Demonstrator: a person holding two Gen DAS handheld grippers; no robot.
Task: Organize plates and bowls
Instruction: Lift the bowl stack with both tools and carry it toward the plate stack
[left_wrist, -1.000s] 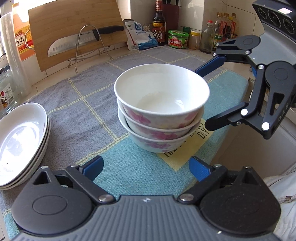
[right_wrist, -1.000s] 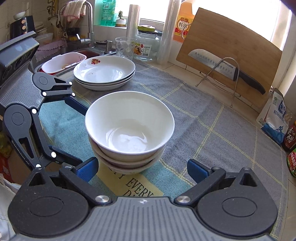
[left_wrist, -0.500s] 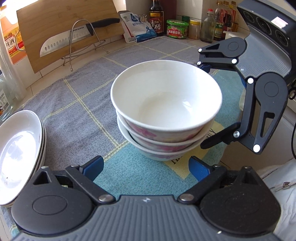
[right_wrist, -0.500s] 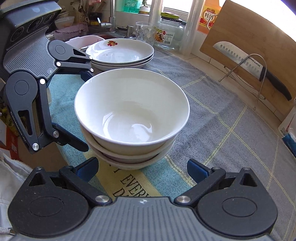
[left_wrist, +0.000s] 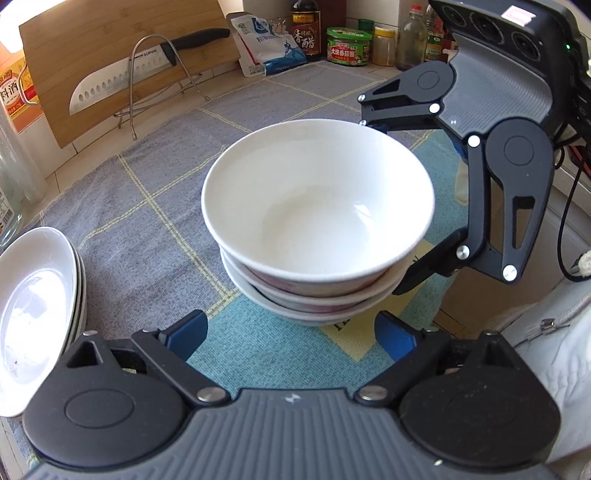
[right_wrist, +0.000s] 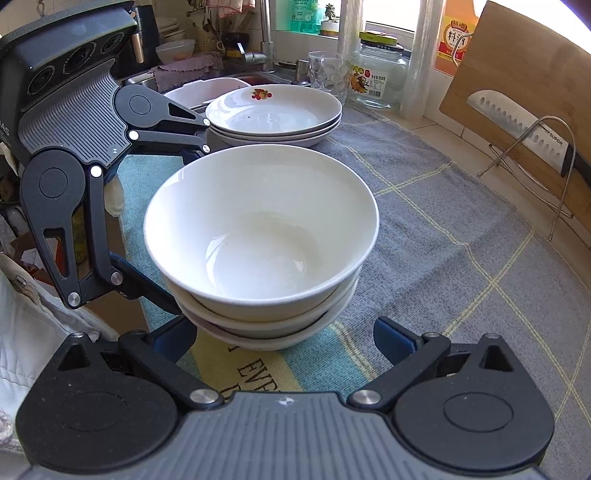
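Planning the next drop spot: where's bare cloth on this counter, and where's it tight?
Free: grey cloth between the bowl stack and the knife stand; also the strip between bowl stack and plate stack. Tight: both hand-held grippers, left and right, flank the bowls; bottles and jars crowd the back edge.

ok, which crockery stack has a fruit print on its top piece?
The stack of plates at the towel's far end by the sink: its top plate has a fruit print inside the rim. The stack of bowls is plain white inside.

Home kitchen: sink (right_wrist: 221, 83), knife (left_wrist: 140, 79), sauce btls (left_wrist: 305, 27).
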